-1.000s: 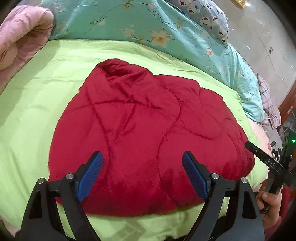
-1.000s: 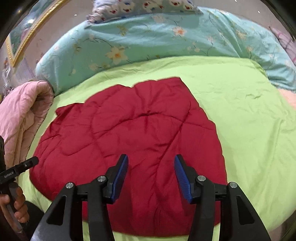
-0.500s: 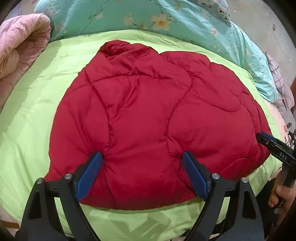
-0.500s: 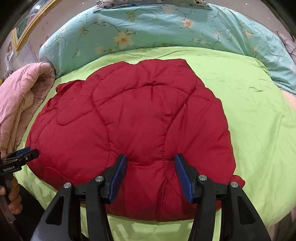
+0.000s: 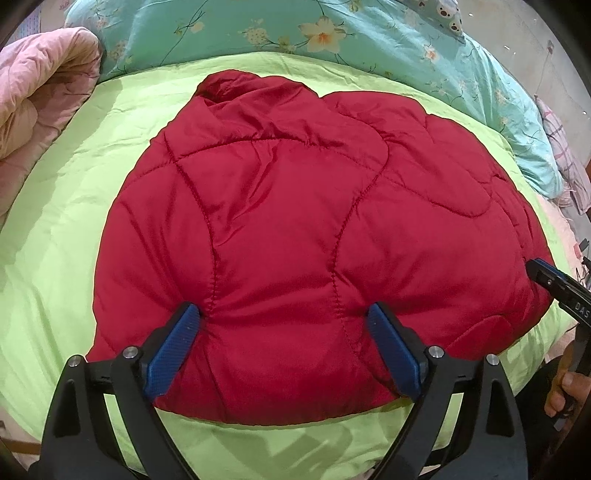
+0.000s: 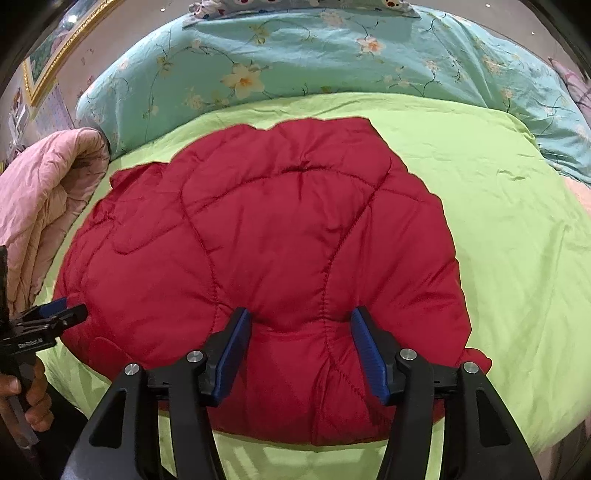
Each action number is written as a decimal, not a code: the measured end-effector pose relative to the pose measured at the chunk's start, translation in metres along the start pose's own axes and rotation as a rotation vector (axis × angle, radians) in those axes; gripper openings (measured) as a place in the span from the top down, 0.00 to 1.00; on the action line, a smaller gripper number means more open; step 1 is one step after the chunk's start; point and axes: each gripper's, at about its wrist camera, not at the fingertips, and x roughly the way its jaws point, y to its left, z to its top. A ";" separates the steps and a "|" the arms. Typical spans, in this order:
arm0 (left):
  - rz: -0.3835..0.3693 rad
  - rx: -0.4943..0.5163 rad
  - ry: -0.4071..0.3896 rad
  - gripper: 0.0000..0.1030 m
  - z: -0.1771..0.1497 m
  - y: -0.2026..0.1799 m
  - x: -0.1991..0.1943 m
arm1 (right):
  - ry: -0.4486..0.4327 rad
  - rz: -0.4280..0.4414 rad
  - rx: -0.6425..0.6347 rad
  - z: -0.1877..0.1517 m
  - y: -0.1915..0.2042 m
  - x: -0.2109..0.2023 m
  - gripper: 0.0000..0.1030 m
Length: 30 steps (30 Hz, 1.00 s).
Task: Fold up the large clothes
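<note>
A red quilted padded jacket (image 5: 295, 229) lies spread on a lime-green sheet (image 5: 74, 229), its collar at the far end. It also fills the right wrist view (image 6: 266, 251). My left gripper (image 5: 282, 317) is open, its blue pads pressing into the jacket's near hem with fabric bulging between them. My right gripper (image 6: 301, 325) is open, narrower, with its pads dug into the near hem in the same way. The right gripper's tip shows in the left wrist view (image 5: 554, 284) at the jacket's right edge; the left gripper's tip shows in the right wrist view (image 6: 55, 314).
A teal floral duvet (image 5: 332, 33) lies across the bed's far side. A rolled pink quilt (image 5: 33, 103) sits at the left. The lime sheet (image 6: 517, 221) stretches out to the right of the jacket. The bed's front edge is just below both grippers.
Both grippers have moved forward and down onto the jacket's near hem. Their pads now press into the fabric, which was clear of them a second ago.
</note>
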 end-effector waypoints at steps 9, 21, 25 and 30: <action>0.006 0.021 -0.017 0.10 -0.001 -0.003 -0.011 | -0.018 0.020 0.000 -0.005 0.004 -0.026 0.42; -0.035 -0.005 -0.009 0.10 -0.006 -0.003 -0.025 | -0.058 0.092 -0.061 0.051 0.017 -0.029 0.42; -0.097 -0.024 -0.040 0.10 0.014 -0.008 -0.036 | -0.004 0.117 -0.100 0.090 0.036 0.016 0.42; -0.065 -0.013 -0.047 0.10 0.041 -0.008 -0.021 | 0.093 0.008 -0.070 0.116 0.034 0.083 0.42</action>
